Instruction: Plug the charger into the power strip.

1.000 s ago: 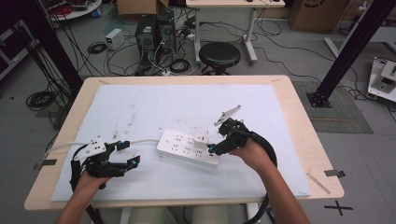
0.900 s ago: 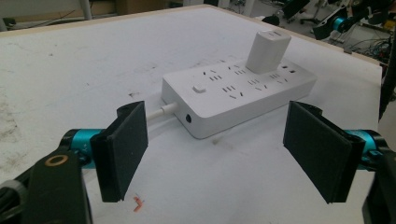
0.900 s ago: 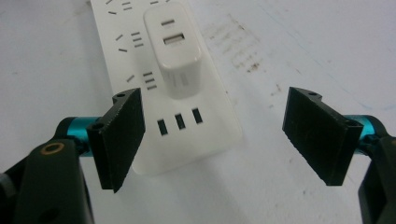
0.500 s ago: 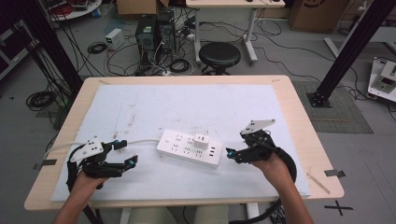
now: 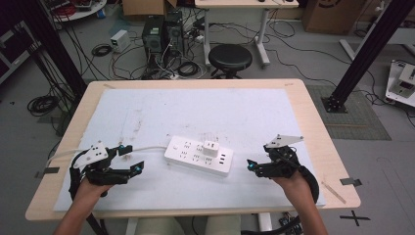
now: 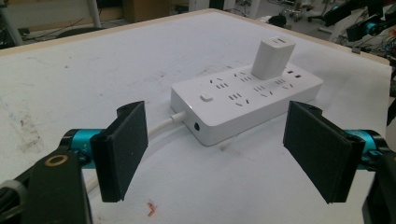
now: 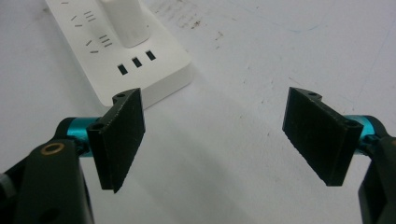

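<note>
**Power strip between two empty grippers**

On the white mat that covers the wooden table (image 5: 313, 105), a white power strip (image 5: 198, 156) lies flat near the front middle, a little slanted, with a white charger block (image 5: 211, 148) plugged upright into one of its sockets. Its pale cable (image 5: 147, 148) leaves the left end and runs off toward the table's left edge.

To the left of the strip, the left gripper (image 5: 128, 157) sits low over the mat, aimed at the strip's cable end. Its jaws stand wide apart with nothing between them; in the left gripper view the strip and cable lie just beyond the pads (image 6: 120, 151), apart from them.

To the right, the right gripper (image 5: 250, 165) hovers near the strip's USB end, clear of it. Its jaws are spread wide too and hold nothing; bare mat shows between them in the right gripper view. One pad (image 7: 122, 135) appears close to the strip's corner, though whether it overlaps or merely lines up is hard to judge from that angle.
</note>
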The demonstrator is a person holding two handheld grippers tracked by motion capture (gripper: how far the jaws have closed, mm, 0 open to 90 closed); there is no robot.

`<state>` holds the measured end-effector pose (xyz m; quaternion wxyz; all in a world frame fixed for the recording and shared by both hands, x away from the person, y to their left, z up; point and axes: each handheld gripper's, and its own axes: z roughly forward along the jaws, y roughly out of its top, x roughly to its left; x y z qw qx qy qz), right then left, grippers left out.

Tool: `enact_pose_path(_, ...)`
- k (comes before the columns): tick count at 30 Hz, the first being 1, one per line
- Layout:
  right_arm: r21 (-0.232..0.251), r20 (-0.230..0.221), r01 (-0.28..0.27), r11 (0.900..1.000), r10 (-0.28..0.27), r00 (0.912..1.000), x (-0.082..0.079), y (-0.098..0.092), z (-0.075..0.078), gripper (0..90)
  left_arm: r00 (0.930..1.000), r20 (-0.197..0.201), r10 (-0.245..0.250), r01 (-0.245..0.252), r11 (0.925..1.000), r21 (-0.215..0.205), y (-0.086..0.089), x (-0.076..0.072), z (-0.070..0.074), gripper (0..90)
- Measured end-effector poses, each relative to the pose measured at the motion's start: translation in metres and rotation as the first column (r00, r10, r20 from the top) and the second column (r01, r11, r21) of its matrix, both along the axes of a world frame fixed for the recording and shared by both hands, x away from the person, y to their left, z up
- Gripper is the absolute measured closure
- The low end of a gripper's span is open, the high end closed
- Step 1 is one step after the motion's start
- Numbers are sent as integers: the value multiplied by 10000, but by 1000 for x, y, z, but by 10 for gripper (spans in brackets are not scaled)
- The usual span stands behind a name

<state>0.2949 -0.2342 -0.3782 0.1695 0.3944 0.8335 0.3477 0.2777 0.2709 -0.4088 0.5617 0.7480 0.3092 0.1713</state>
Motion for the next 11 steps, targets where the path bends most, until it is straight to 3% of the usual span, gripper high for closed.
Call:
enact_pose_path(8,143,92,156,9998,-157,9998,-5,-3,-6,215,9999,-87,75,-75,10000,50,-1,0,0,221)
enact_pose_path(11,437,323,395,9983,-409,9986,-9,-9,-8,215,9998,-132,149,-148,9998,135,0,-1,-1,221)
